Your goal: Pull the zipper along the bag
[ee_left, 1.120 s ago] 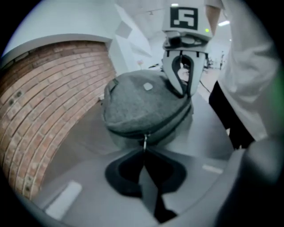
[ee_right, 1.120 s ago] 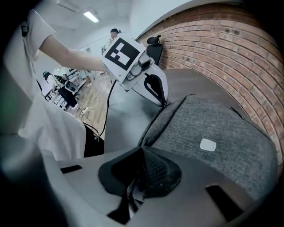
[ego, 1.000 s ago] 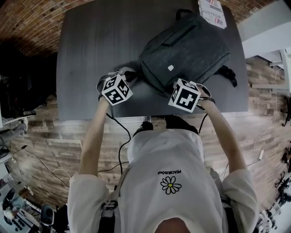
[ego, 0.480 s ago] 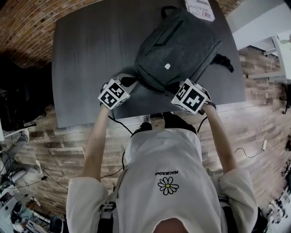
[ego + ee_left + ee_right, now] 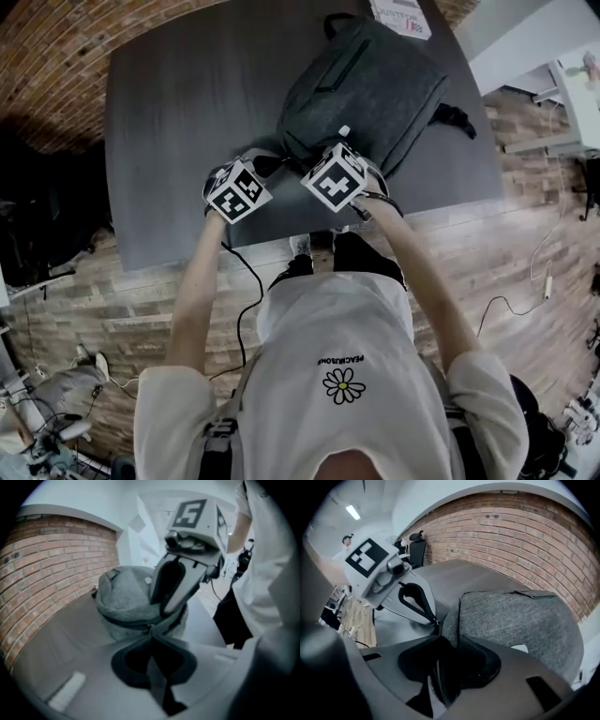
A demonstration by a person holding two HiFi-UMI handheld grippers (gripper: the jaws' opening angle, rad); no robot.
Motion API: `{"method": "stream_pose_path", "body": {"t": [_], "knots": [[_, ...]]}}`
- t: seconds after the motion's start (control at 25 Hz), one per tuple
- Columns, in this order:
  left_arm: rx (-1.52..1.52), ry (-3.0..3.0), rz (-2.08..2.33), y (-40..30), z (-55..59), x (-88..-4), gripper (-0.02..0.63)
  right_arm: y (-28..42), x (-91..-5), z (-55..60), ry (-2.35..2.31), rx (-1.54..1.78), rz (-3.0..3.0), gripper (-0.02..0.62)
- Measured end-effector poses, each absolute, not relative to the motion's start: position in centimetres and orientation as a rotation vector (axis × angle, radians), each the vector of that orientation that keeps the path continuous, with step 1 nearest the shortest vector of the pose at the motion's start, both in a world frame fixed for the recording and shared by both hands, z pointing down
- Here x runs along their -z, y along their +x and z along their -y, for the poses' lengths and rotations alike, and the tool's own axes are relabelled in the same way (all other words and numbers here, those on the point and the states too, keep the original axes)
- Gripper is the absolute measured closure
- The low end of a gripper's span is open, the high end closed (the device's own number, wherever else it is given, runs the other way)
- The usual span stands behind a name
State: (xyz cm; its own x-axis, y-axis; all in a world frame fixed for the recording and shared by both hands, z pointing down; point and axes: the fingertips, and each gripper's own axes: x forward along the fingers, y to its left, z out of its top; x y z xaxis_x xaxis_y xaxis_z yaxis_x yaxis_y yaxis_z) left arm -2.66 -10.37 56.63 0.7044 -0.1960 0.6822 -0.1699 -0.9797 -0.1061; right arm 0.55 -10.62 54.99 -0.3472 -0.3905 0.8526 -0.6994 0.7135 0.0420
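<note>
Grey bag lying flat on the right half of the dark tabletop. A printed card lies just past the bag's carry loop at the far edge. A black strap trails toward the right edge. A brick wall stands beyond the far edge. Both tools crowd the bag's near end, close beside each other. Open surface runs from the bag to the left edge.

Long axis diagonal: near end toward the middle of the near edge, loop end toward the far right corner.

Left gripper: jaws closed together on the bag's corner at the zipper line. Right gripper: jaws have just been opening and stand parted, with the bag's corner edge between them, unpressed.
</note>
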Motion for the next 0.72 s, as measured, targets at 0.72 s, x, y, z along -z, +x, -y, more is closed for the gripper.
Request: {"method": "stream_pose_path", "body": {"t": [0.72], "knots": [[1.154, -2.758, -0.121, -1.9, 10.8, -56.4, 0.597, 3.2, -53.9, 5.9, 0.585, -0.332, 1.986, 0.577]]}}
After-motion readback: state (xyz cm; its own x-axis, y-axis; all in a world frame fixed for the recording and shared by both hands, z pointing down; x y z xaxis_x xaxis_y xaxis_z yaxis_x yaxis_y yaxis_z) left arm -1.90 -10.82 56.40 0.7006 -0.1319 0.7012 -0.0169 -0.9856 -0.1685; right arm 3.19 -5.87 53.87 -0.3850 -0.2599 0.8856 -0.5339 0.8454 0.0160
